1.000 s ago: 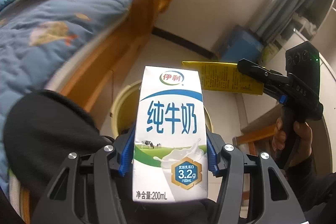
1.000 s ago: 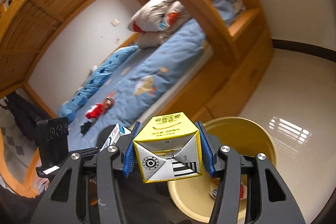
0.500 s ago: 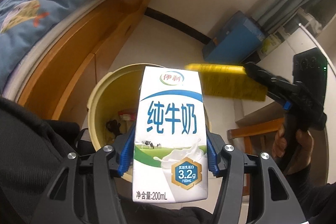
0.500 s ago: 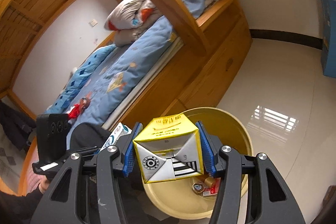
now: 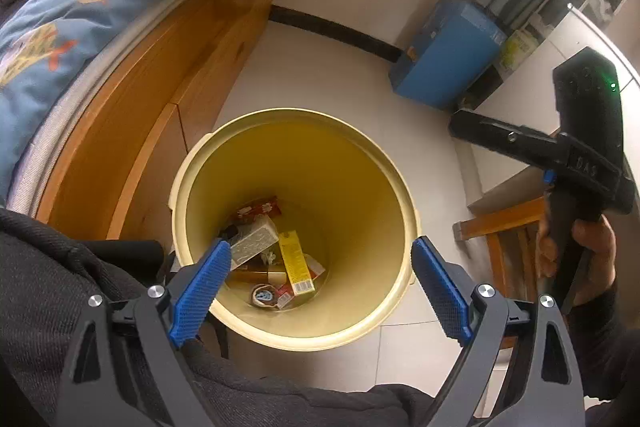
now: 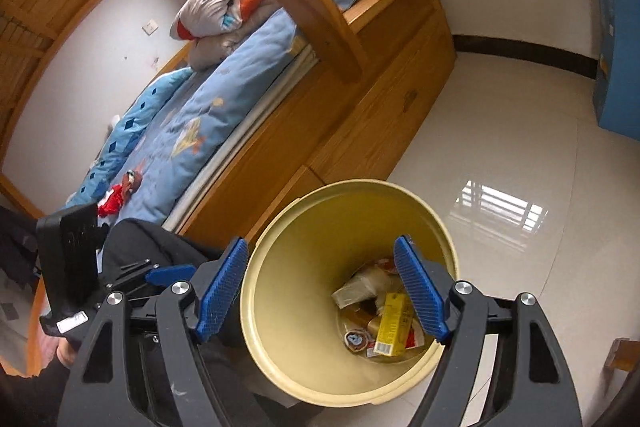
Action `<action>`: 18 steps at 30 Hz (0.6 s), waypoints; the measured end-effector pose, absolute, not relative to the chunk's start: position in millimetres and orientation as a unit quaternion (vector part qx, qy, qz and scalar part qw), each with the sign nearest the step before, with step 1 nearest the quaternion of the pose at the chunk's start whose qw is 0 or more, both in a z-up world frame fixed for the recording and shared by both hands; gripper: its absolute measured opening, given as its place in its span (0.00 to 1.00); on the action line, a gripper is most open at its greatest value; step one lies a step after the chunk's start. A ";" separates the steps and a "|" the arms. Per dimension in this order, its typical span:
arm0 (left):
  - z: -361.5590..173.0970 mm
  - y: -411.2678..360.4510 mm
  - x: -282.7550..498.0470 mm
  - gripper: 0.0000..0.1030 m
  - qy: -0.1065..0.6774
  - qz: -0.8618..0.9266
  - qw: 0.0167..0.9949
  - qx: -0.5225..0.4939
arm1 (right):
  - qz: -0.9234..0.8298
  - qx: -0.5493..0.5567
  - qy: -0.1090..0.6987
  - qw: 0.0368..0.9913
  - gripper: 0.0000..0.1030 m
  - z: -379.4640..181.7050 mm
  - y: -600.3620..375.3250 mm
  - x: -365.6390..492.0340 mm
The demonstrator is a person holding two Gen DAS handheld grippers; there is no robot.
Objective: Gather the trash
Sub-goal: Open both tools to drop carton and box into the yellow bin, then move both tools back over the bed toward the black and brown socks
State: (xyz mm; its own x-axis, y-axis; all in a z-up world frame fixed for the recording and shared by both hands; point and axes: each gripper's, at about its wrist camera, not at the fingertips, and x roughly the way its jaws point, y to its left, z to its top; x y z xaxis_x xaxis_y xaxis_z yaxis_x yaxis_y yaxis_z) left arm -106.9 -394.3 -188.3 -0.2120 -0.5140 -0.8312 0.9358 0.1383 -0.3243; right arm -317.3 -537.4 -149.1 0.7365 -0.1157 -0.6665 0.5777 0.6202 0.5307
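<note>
A pale yellow bin stands on the floor beside the bed, right under both grippers. My left gripper hangs over its mouth, jaws opening wide with nothing between them. My right gripper is also above the bin, jaws opening and empty. At the bottom of the bin lie a yellow carton, a whitish milk carton, a red packet and other small trash. The right gripper shows side-on in the left wrist view, held by a hand.
A wooden bunk bed with a blue quilt runs along the left of the bin. A blue box sits against the far wall. A wooden stool stands to the right. Dark clothing of the person fills the lower left.
Both grippers sank over the bin and opened. The milk carton left the left jaws and the yellow carton left the right jaws; both now lie in the bin.
</note>
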 end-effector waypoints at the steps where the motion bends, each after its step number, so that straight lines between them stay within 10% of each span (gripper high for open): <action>1: -187.8 -394.9 -107.0 0.89 0.474 -0.619 0.587 0.219 | -0.200 0.384 0.301 0.850 0.72 -148.4 -536.3 -315.8; 18: -170.7 -376.9 -103.3 0.89 0.449 -0.650 0.587 0.178 | -0.166 0.353 0.294 0.873 0.80 -119.0 -514.7 -282.5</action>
